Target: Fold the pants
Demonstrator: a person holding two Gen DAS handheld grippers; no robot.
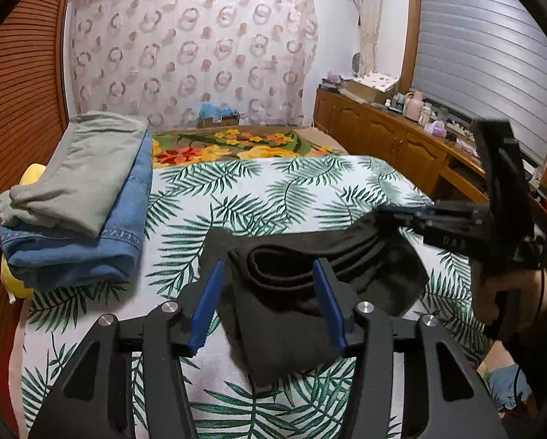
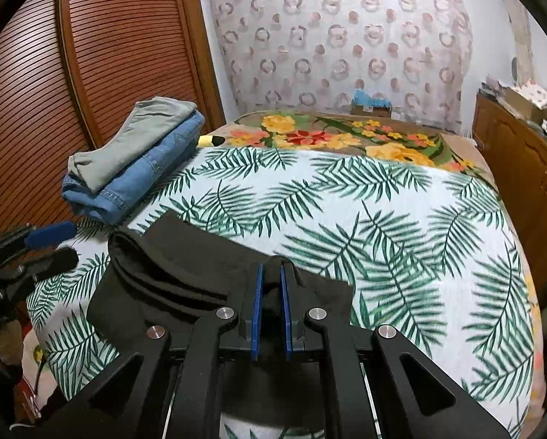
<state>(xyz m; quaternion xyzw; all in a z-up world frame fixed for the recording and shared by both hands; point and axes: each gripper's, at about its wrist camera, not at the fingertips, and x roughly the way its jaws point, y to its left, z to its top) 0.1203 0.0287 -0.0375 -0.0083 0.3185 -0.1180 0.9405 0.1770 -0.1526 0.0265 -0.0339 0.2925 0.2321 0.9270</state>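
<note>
**Black pants folded, one gripper clamped**

The left gripper [image 1: 269,300] is nearest, fingers spread wide with one on each side of the black pants [image 1: 310,285], gripping nothing. The right gripper [image 2: 271,307] is clenched on a fold of the pants, which lie bundled on the leaf-print sheet [image 2: 383,226] near the bed's front edge.

Count: two grippers, one pair of black pants, two folded garments stacked by the wardrobe, grey [image 1: 79,168] over denim [image 1: 101,241].

Only the left view shows the person's hand [image 1: 507,296]; only the right view shows the clamped fold.
</note>
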